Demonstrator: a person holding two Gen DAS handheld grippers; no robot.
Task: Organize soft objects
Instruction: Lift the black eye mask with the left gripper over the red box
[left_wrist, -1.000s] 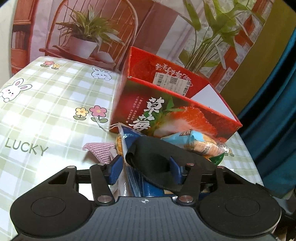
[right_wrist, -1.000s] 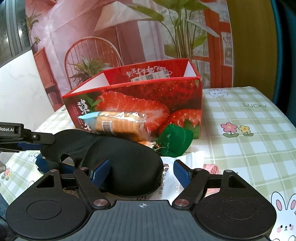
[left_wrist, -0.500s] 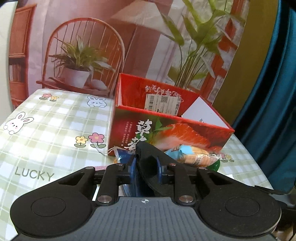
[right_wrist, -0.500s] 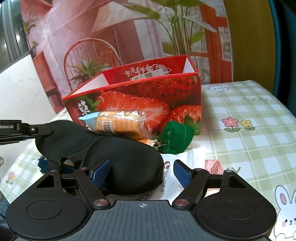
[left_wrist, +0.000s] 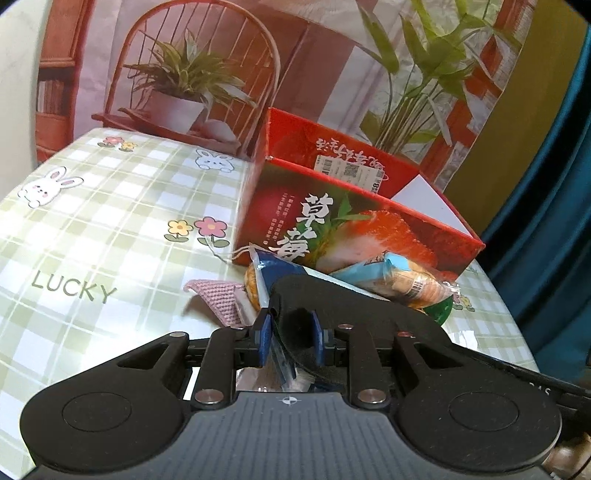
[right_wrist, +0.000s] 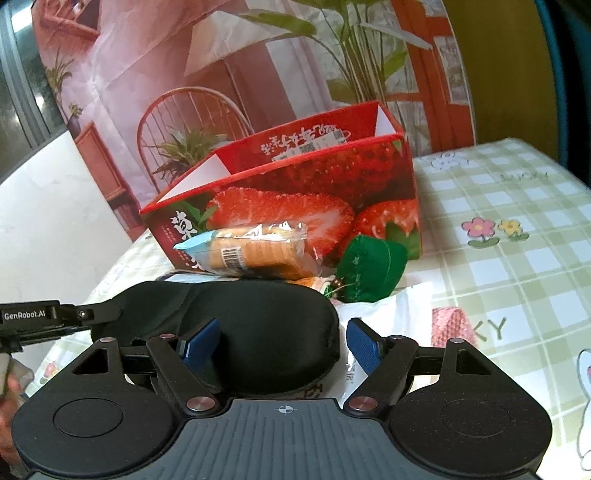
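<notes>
A black sleep mask (left_wrist: 354, 314) lies over the pile of soft things in front of the red strawberry box (left_wrist: 369, 229). My left gripper (left_wrist: 290, 328) is shut on one end of the mask, which is pinched between the blue pads. In the right wrist view the mask (right_wrist: 266, 325) stretches from the left gripper's arm (right_wrist: 74, 317) into my right gripper (right_wrist: 282, 339). That gripper is open, and its right pad (right_wrist: 364, 345) stands clear of the mask. The box (right_wrist: 314, 192) is open at the top.
A clear packet of biscuits (right_wrist: 251, 251) leans against the box, with a green plush (right_wrist: 365, 269) beside it. A pink knitted cloth (left_wrist: 221, 299), a blue-and-white packet (left_wrist: 273, 269) and a white bag (right_wrist: 391, 314) lie under the mask. The checked tablecloth (left_wrist: 92, 229) spreads left.
My left gripper's jaws have closed from wide apart onto the mask's end, which has moved a little leftward in the right wrist view. The right gripper stays open around the mask.
</notes>
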